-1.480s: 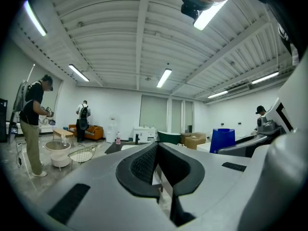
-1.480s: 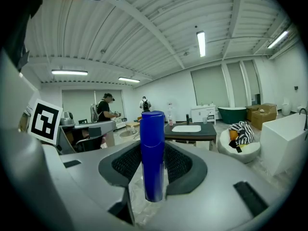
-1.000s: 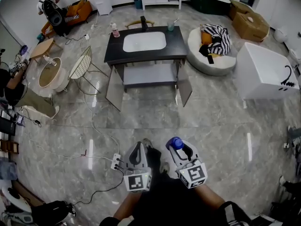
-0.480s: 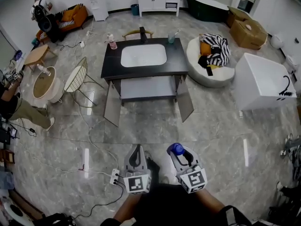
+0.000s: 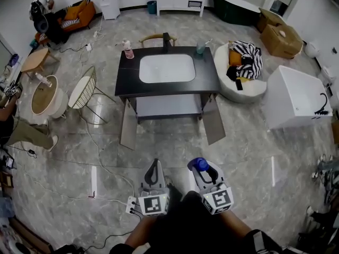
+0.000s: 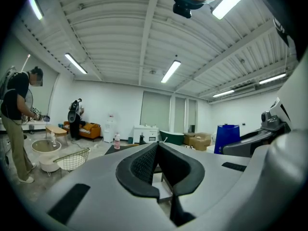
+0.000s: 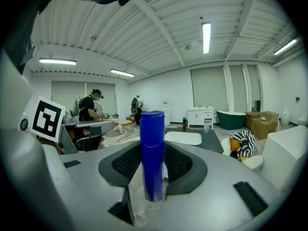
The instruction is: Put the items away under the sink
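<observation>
A blue-capped bottle (image 7: 153, 153) stands upright between the pads of my right gripper (image 5: 202, 168), which is shut on it; its blue cap (image 5: 199, 163) shows in the head view. My left gripper (image 5: 153, 171) is shut with nothing in it, low in the head view beside the right one. Well ahead stands the black sink vanity (image 5: 167, 86) with a white basin (image 5: 167, 68). Both its doors (image 5: 128, 124) hang open over a pale inner shelf (image 5: 168, 106). On the counter sit a pink bottle (image 5: 127, 50) at the back left and a glass cup (image 5: 201, 47) at the back right.
A wire chair (image 5: 86, 88) and a round stool (image 5: 45, 96) stand left of the vanity. A white beanbag with striped cloth (image 5: 242, 62) and a white tub (image 5: 296, 96) lie to its right. Cables and a power strip (image 5: 131, 206) run over the marble floor. People stand at the far left.
The vanity has drawn a little nearer and shifted right in the head view as I step forward. Both grippers keep their hold and place.
</observation>
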### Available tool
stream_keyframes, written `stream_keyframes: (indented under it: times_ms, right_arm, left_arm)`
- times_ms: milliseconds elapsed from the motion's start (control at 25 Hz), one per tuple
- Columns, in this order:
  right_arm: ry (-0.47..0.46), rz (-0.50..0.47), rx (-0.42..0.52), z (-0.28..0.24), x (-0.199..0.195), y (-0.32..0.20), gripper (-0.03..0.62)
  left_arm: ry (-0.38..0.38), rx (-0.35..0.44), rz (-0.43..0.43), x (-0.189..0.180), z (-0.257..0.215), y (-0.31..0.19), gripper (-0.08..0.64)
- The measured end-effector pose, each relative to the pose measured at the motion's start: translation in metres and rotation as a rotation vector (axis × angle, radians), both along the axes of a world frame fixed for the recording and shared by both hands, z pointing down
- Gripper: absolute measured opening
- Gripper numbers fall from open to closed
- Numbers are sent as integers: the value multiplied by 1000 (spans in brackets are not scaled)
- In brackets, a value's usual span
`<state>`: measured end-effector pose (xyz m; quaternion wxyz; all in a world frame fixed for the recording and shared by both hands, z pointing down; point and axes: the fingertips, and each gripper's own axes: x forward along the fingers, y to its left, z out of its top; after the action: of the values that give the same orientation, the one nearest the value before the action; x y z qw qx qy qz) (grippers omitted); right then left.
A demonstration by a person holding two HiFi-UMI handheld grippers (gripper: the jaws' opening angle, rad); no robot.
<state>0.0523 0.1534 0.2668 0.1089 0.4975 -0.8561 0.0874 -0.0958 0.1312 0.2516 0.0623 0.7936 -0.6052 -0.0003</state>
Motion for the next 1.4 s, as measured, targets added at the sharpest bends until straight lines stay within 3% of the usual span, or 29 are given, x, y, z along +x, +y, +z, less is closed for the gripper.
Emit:
stream_keyframes:
  times_ms: [320, 680, 1080, 1400]
  right_arm:
    - [19, -3, 19, 2, -27, -59, 150]
    - [19, -43, 15, 15, -40, -124, 150]
    - [41, -82, 1, 46, -40, -206, 150]
    - [48, -61, 2, 108, -29, -271, 150]
  left_arm:
    - [-23, 7, -9, -35, 7, -47, 15]
    - [-10, 23, -48, -46, 7, -105, 15]
    - [12, -9, -47, -35, 28, -175, 15]
    - [15, -43, -9, -24, 88, -232, 15]
